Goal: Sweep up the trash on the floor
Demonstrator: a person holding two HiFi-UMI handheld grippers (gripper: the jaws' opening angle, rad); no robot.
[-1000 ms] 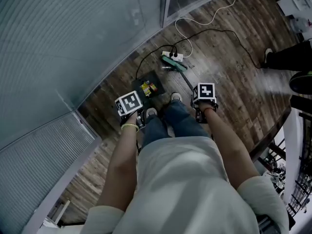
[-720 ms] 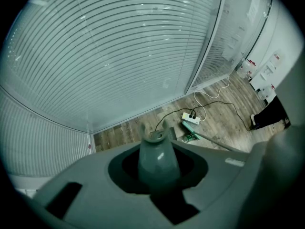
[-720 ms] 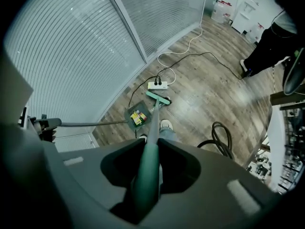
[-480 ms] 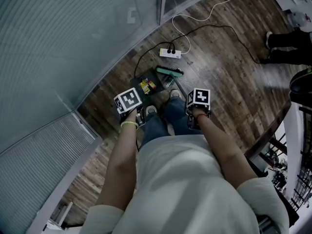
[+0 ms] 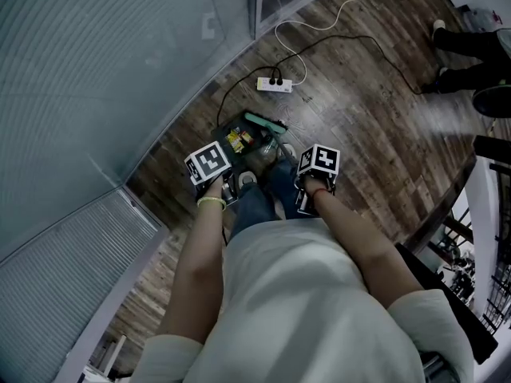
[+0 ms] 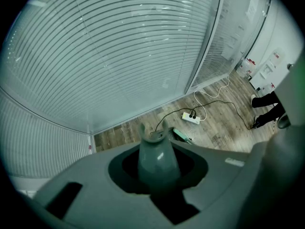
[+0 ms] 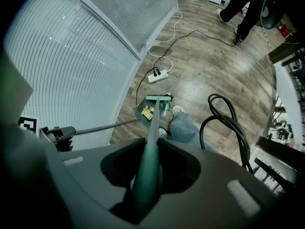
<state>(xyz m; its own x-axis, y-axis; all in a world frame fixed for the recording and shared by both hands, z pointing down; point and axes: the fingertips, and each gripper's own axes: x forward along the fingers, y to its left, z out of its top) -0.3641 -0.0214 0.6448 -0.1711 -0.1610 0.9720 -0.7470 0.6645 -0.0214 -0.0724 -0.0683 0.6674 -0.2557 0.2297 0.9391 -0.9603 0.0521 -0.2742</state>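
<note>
On the floor at 12 o'clock, wrappers [image 5: 236, 140] already sit in the dustpan [image 5: 249, 149], and a bottle [image 7: 165, 108] is left beside the broom [image 7: 153, 113]. Your left hand-held gripper [image 6: 155, 165] pinches the dustpan's handle [image 6: 153, 144]; your right hand-held gripper [image 7: 145, 175] pinches the broom.

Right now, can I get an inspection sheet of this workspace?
Surface: wood-plank floor.
Job's things: green broom head on the floor next to the dustpan; yellow trash lies in the dustpan; small clear item by the head, kind unclear.
Clutter: nothing seen.
Grippers: left gripper shut on the dustpan handle; right gripper shut on the broom handle.
Cables: power strip with black cable and white cable across the floor.
Surroundings: glass wall with blinds; another person's legs.
</note>
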